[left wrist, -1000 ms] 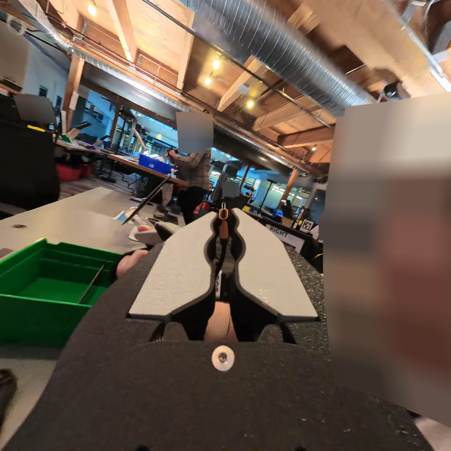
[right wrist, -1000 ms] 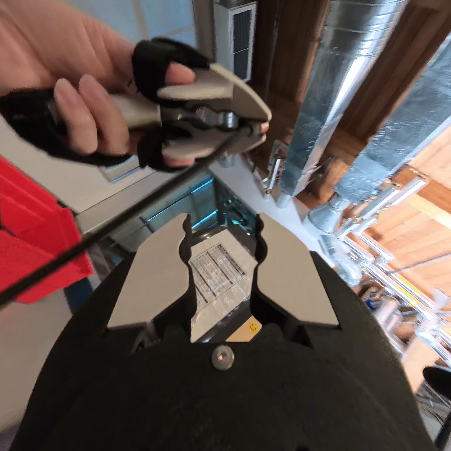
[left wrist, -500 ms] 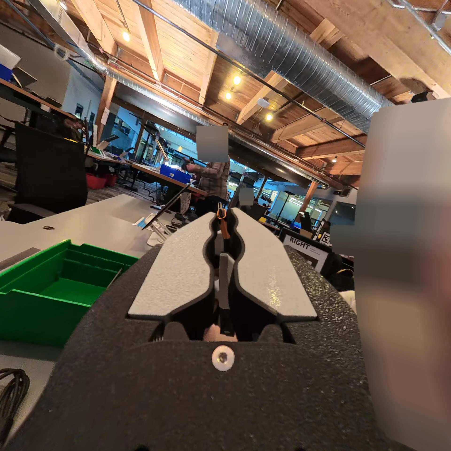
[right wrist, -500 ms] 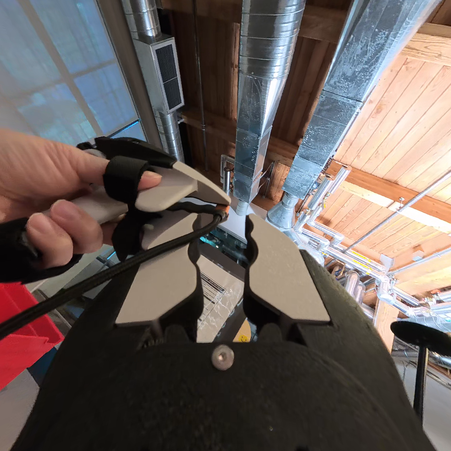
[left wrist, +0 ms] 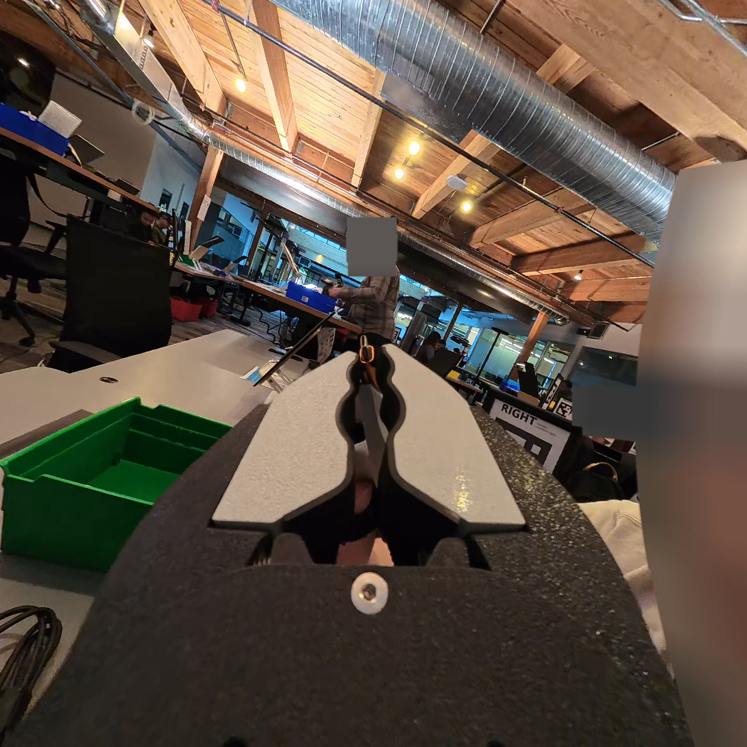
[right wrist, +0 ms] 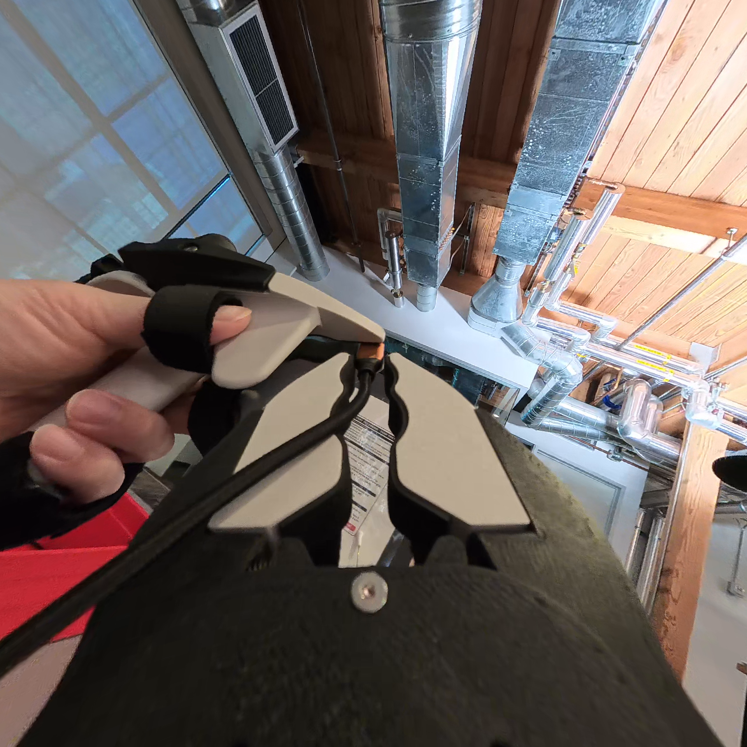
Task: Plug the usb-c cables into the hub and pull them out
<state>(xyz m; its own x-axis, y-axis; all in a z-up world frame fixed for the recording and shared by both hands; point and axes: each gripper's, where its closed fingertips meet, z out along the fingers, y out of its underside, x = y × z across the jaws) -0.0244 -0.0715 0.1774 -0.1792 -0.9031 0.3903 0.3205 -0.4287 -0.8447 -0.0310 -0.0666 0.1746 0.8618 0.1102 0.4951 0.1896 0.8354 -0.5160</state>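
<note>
My left gripper (left wrist: pixel 368 349) is shut on a usb-c plug (left wrist: pixel 366 355) with an orange ring, and its black cable (left wrist: pixel 372 428) runs back between the fingers. In the right wrist view a hand (right wrist: pixel 60 343) holds the left gripper (right wrist: pixel 364 343), which sets the copper-coloured plug (right wrist: pixel 374 352) between the tips of my right gripper (right wrist: pixel 368 357). The right jaws stand close on either side of the plug's base. I cannot tell whether they press on it. The cable (right wrist: pixel 242 481) trails down-left over the right gripper's left finger. No hub is in view.
A green bin (left wrist: pixel 81 485) stands on the white table (left wrist: pixel 182 372) at the left, with a coil of black cables (left wrist: pixel 24 646) in front of it. The right gripper's marker plate (left wrist: pixel 529 440) shows at the right. A red bin (right wrist: pixel 40 586) is at the lower left. A person stands at a far table. The tips of both grippers are at nearly the same place.
My right jaws have narrowed a lot. The left gripper has brought the plug from up-left down between the right fingertips. Both views have tilted a little.
</note>
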